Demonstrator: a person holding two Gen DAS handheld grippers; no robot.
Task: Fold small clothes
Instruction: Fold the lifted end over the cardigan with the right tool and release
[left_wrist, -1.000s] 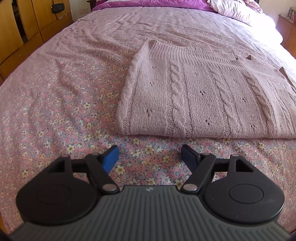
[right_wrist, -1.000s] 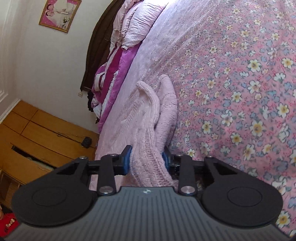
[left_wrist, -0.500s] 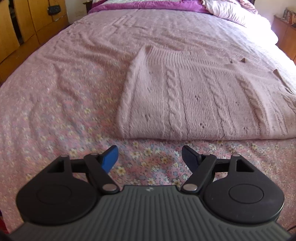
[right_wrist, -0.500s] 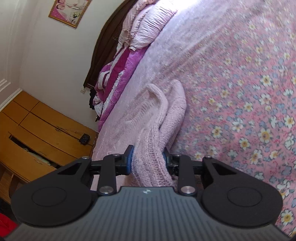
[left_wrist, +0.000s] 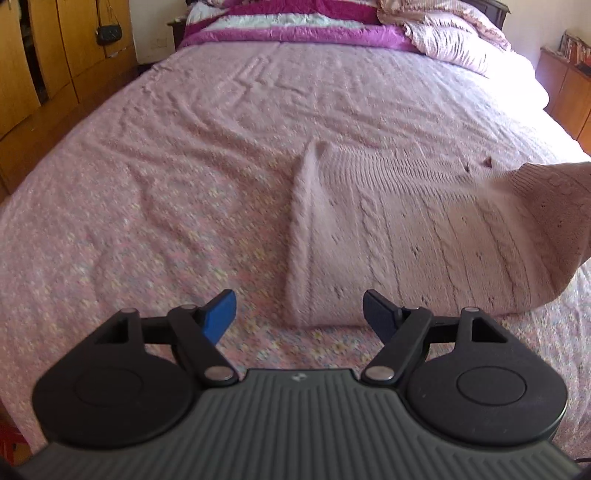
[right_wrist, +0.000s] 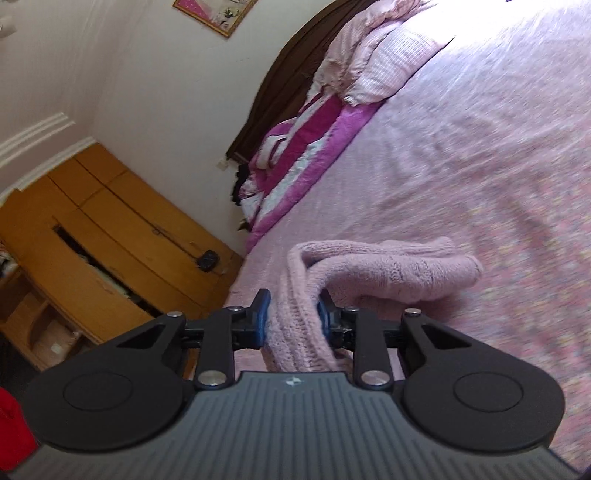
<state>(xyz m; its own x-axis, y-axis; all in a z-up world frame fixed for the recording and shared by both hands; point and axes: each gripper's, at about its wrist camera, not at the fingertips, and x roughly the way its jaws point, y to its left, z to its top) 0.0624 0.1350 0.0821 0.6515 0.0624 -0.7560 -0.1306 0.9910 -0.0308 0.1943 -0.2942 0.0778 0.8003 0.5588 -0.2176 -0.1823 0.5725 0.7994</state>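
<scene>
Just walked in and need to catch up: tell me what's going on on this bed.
A person with a handheld gripper in each hand is folding a pink cable-knit sweater on the floral bedspread. The right gripper has a bunch of the knit between its pads, its jaws closing on it, and that end is raised off the bed. The left gripper hangs open and empty over the sweater's near edge. The fold is not yet laid down.

Pretty ordinary bedroom. Big bed (left_wrist: 207, 155) with a pink floral bedspread, rumpled in places, and a magenta and white quilt (left_wrist: 295, 26) piled at the head end next to a pale pink pillow (right_wrist: 373, 62). Wooden wardrobe (right_wrist: 122, 236) along one side, white walls, a framed picture (right_wrist: 214, 13) up high. Bright daylight washes out the far corner.
</scene>
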